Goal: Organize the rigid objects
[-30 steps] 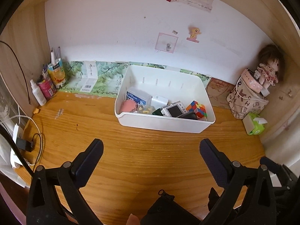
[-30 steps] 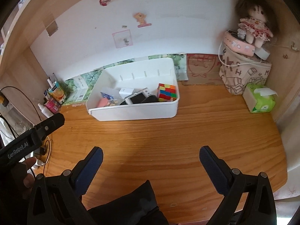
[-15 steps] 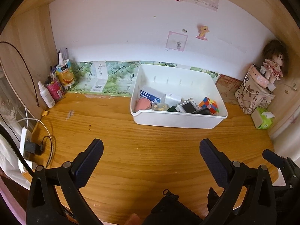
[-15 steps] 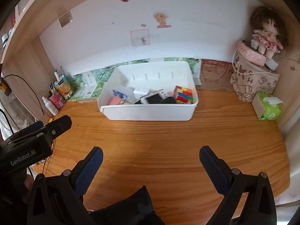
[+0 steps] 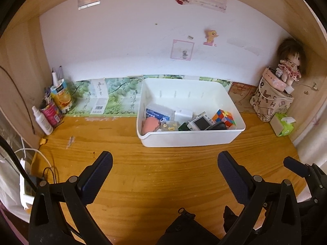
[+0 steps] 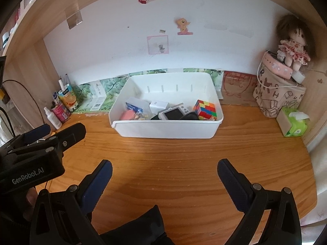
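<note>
A white plastic bin stands on the wooden desk near the back wall. It holds a colourful puzzle cube, a small silver camera, a white block, a blue-and-white box, a pink round thing and a black item. My left gripper is open and empty, hovering over the desk in front of the bin. My right gripper is open and empty too. The left gripper's body shows in the right wrist view.
Bottles and tubes stand at the back left corner. A patterned bag with a doll on it stands at the back right, with a green tissue pack beside it. A power strip and cables lie at the left edge.
Both grippers have pulled back from the bin and risen; the bin looks smaller and more centred. Both stay open and empty. Nothing in the bin has moved.
</note>
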